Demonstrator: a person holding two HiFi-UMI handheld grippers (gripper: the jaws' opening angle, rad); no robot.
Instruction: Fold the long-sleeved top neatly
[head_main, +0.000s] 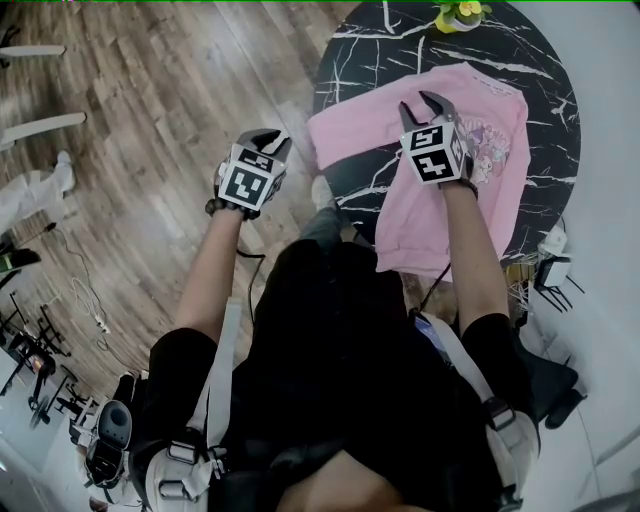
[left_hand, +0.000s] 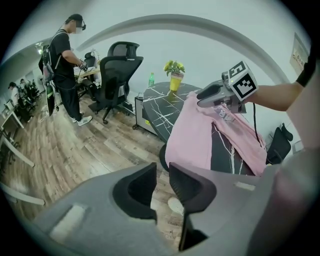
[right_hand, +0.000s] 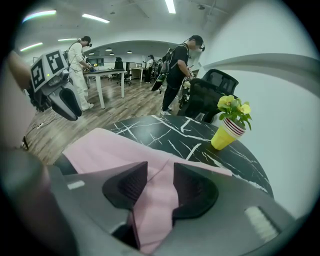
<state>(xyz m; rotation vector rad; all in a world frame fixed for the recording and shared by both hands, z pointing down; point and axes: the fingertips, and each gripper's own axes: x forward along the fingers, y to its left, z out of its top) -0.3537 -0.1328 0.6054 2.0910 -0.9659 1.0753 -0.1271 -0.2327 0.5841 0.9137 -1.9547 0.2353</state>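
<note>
Pink top (head_main: 440, 215) lies on the black table (head_main: 350, 60) at your 1 o'clock, with its near edge hanging off toward you. Your right gripper (head_main: 422, 102) pinches a fold of it between its jaws. Your left gripper (head_main: 272, 137) is at 11 o'clock over the wood floor (head_main: 150, 100). Its jaws are a little apart, with nothing in them.

No writing can be read. The left marker cube (head_main: 248, 182) and right marker cube (head_main: 436, 155) bear only black-and-white square codes. The cartoon print (head_main: 486, 140) on the long-sleeved top (head_main: 440, 215) shows no legible words. The wall sheet (left_hand: 301, 52), upper right, is blurred.
</note>
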